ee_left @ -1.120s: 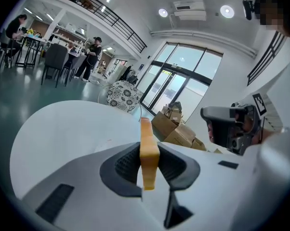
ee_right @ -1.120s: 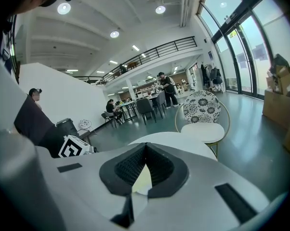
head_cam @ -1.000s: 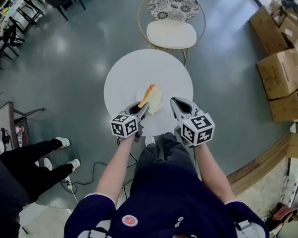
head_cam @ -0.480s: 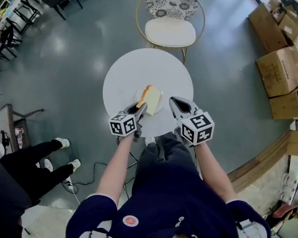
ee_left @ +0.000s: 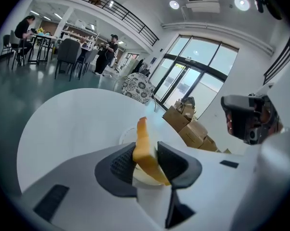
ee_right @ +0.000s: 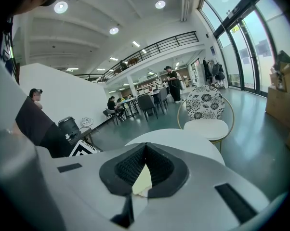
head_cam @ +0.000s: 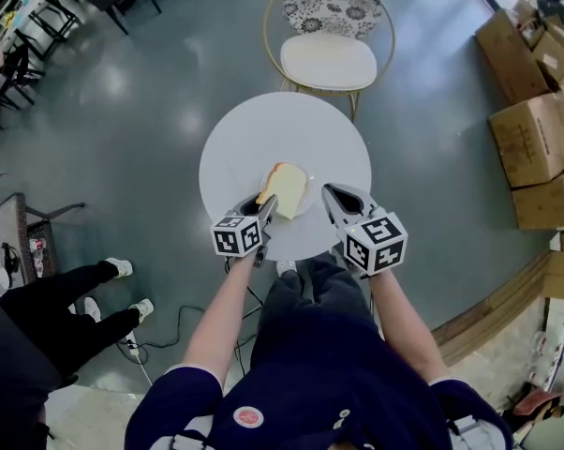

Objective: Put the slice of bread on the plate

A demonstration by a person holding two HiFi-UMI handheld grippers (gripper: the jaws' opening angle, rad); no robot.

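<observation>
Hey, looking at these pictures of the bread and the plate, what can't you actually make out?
- Most of the plate: head view, covered by the slice of bread.
- Slice's lower edge: left gripper view, the left gripper itself hides whether it rests on the plate.
- Grip: the slice stands between its opening jaws; unclear whether the pads press it.
- Right gripper view: the right gripper, jaws shut, blocks all but a pale sliver beyond.

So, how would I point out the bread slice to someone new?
Find the round white table before the patterned chair. On its near side sits a small white plate; the bread slice tilted over it is the only tan, orange-crusted thing there.
</observation>
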